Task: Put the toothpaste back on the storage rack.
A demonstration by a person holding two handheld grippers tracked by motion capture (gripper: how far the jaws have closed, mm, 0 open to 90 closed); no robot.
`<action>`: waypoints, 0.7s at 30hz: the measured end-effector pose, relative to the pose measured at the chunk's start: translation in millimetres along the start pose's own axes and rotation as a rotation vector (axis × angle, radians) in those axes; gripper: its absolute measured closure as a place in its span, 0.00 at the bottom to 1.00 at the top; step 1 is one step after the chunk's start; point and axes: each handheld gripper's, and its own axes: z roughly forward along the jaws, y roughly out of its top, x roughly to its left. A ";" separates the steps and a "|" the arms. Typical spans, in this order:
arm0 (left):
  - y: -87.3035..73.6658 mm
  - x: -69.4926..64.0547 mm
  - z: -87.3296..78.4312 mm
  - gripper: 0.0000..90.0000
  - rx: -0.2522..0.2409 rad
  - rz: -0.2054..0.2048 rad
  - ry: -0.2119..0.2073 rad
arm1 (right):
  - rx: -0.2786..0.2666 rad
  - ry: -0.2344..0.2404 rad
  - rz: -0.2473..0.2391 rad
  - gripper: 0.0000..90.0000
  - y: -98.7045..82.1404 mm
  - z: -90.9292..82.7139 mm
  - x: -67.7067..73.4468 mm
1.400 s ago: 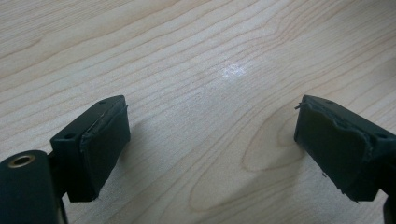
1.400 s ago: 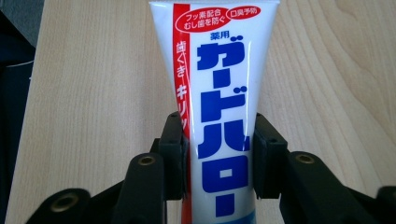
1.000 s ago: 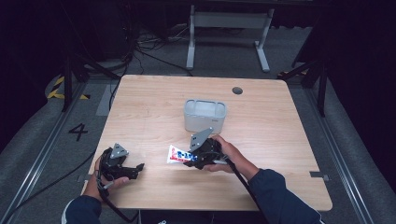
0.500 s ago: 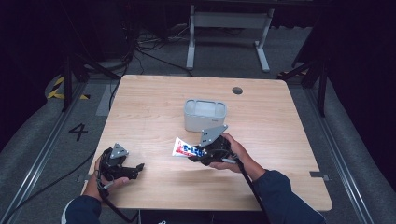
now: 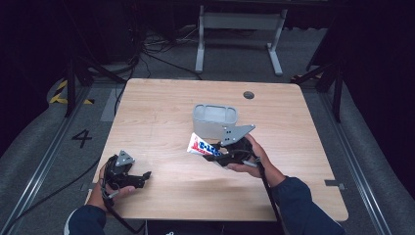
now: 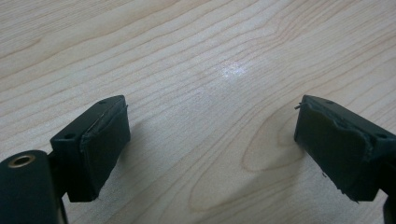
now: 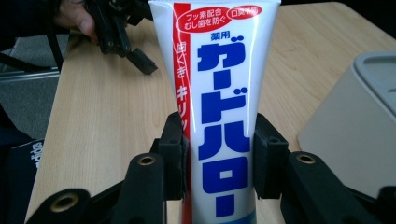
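Toothpaste tube sits clamped in our right gripper, lifted beside the grey container; left gripper rests wide open, low over the table.

Right claw clamps a toothpaste tube (blue lettering) beside a grey container

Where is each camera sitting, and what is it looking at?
High view: above the table, looking down; both forearms and hands show.
Left gripper view: on the left gripper, facing bare wood past its open jaws.
Right gripper view: on the right gripper, facing the toothpaste tube it clamps.
Shared: tube and grey cup.
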 end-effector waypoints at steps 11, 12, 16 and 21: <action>0.0 0.0 0.0 0.12 0.000 -0.001 0.000 | -0.078 -0.035 0.031 0.69 3.7 -14.3 -6.7; 0.0 0.0 0.0 0.12 0.000 -0.001 0.000 | -0.083 -0.040 0.030 0.69 4.3 -14.8 -7.3; 0.0 0.0 0.0 0.12 0.000 0.000 0.000 | -0.102 -0.061 0.050 0.69 7.0 -16.9 -9.2; 0.0 0.0 0.0 0.12 0.000 -0.001 -0.001 | -0.119 -0.087 0.054 0.69 12.2 -17.6 -12.2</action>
